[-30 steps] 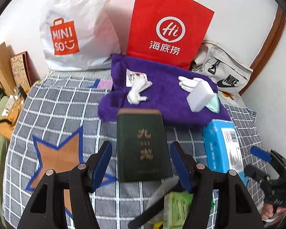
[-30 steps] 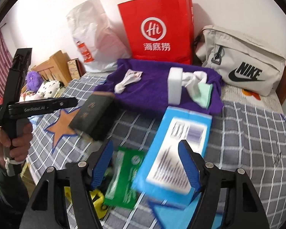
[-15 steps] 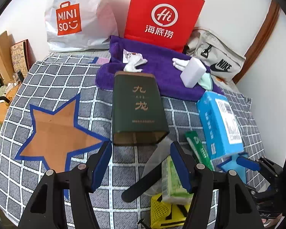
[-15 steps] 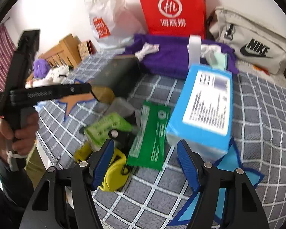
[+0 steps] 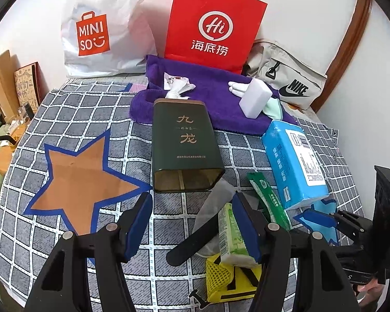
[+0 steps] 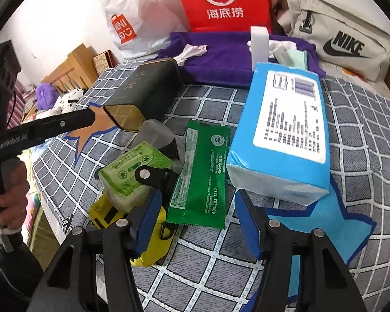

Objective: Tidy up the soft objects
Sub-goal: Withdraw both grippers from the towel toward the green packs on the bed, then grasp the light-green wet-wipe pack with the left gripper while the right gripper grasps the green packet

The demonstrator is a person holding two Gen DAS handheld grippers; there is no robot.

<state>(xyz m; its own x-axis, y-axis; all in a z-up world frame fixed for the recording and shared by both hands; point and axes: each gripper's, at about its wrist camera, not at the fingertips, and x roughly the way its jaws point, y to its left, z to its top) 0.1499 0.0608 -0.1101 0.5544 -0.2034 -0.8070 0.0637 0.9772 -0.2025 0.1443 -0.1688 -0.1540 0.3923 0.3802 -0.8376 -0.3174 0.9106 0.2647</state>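
both tools have pulled back toward the near edge of the bed since a second ago, so the tin looks set down and no new pick has begun. the left gripper (image 5: 189, 223) is spread wide and empty; the right gripper (image 6: 197, 218) likewise. near, at 1 o'clock of the left tool, lie the small tissue pack (image 5: 232, 236) and green sachet (image 5: 269, 202). further on, the dark green tin (image 5: 186, 143) lies on its side, its open mouth showing nothing inside. the blue tissue pack (image 5: 291, 163) sits at 2 o'clock; the purple towel (image 5: 215, 98) lies farthest.
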